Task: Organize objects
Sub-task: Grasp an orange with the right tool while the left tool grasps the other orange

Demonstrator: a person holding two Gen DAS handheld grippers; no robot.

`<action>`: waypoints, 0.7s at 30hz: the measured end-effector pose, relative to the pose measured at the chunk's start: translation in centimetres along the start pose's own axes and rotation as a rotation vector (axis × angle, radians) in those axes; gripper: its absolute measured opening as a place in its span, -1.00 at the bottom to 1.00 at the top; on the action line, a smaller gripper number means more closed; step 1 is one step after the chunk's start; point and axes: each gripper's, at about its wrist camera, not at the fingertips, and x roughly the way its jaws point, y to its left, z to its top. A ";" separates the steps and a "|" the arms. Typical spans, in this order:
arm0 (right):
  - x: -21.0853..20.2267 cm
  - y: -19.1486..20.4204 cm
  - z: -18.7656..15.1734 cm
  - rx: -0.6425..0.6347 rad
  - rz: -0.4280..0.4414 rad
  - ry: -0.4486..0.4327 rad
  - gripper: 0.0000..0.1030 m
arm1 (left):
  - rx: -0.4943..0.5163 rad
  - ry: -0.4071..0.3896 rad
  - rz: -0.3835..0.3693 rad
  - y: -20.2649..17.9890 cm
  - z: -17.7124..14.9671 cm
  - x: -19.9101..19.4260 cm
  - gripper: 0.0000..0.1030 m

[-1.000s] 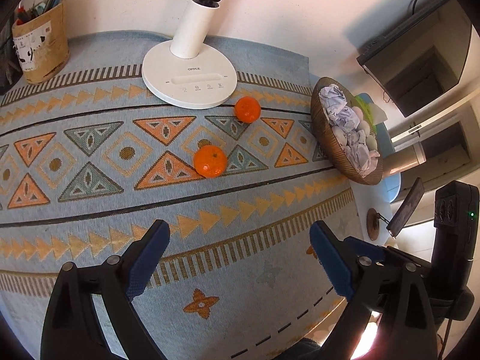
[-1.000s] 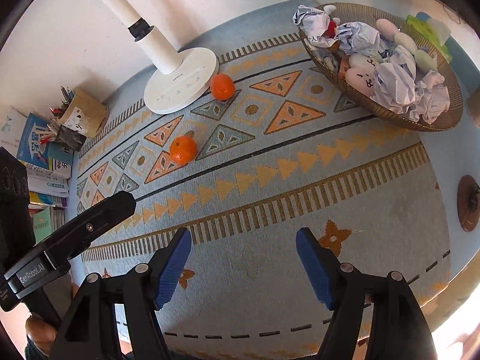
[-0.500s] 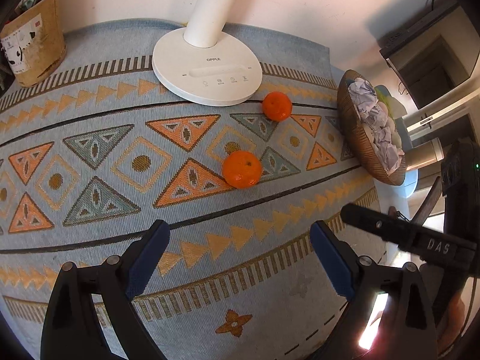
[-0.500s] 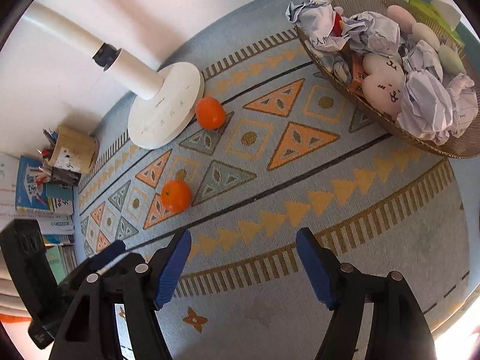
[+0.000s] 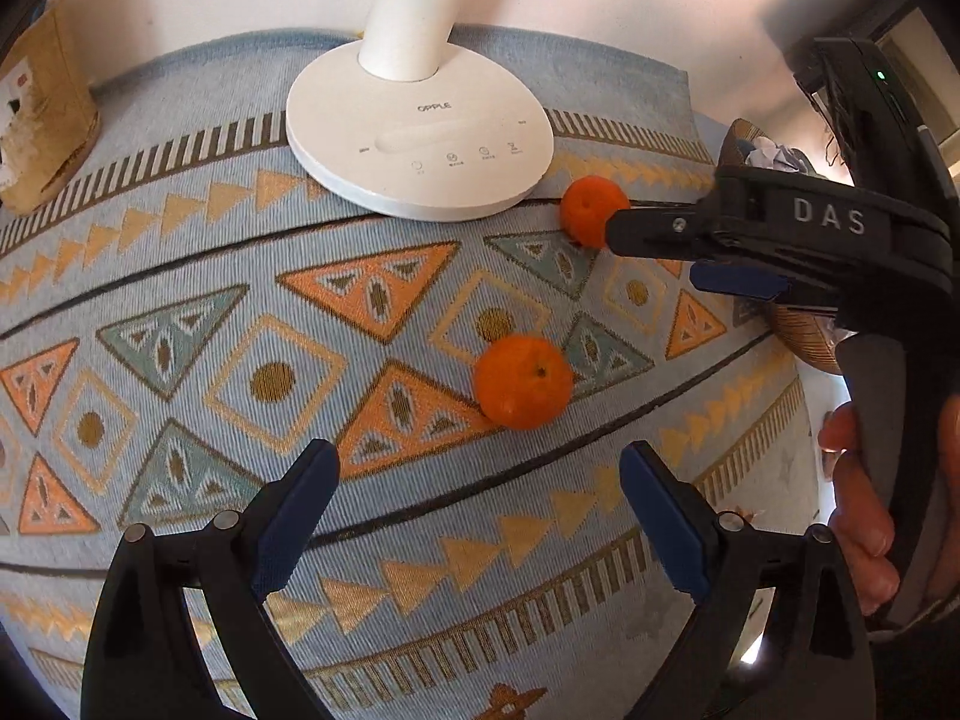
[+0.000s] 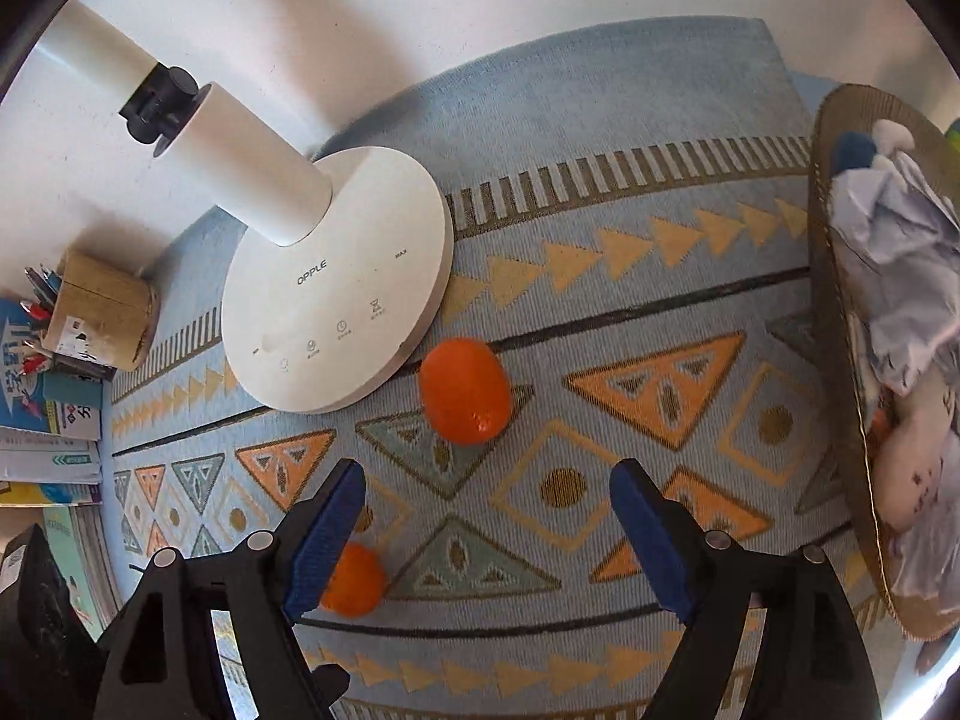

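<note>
Two oranges lie on a blue patterned mat (image 5: 180, 276). The near orange (image 5: 522, 381) sits just ahead of my left gripper (image 5: 480, 486), which is open and holds nothing. The far orange (image 6: 465, 390) rests against the white lamp base (image 6: 336, 300), just ahead of my right gripper (image 6: 487, 480). That gripper's jaws are opening with nothing between them. In the left wrist view the right gripper (image 5: 660, 255) reaches in from the right, and one finger covers part of the far orange (image 5: 591, 210). In the right wrist view the near orange (image 6: 354, 579) is half hidden behind a blue pad.
A woven basket (image 6: 840, 360) of crumpled paper and small toys stands at the right edge of the mat. A cardboard pen holder (image 6: 102, 318) and stacked books (image 6: 48, 420) are at the left. The lamp post (image 6: 240, 144) leans over the back, by the wall.
Both grippers have come lower and closer to the oranges. The right gripper swung left into the left wrist view, over the far orange, and its jaws stand wider.
</note>
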 end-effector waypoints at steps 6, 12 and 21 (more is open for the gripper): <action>1.9 0.1 1.4 -0.042 -0.035 0.009 0.34 | 0.099 0.033 0.039 -1.4 1.9 2.5 0.34; 1.7 0.6 1.6 -0.081 0.000 -0.020 -0.37 | 0.193 0.027 0.046 -3.1 2.0 2.6 -0.31; -3.6 -0.5 -2.5 -0.065 0.098 -0.086 -0.37 | 0.125 -0.010 -0.013 -3.5 -0.4 -1.5 -0.32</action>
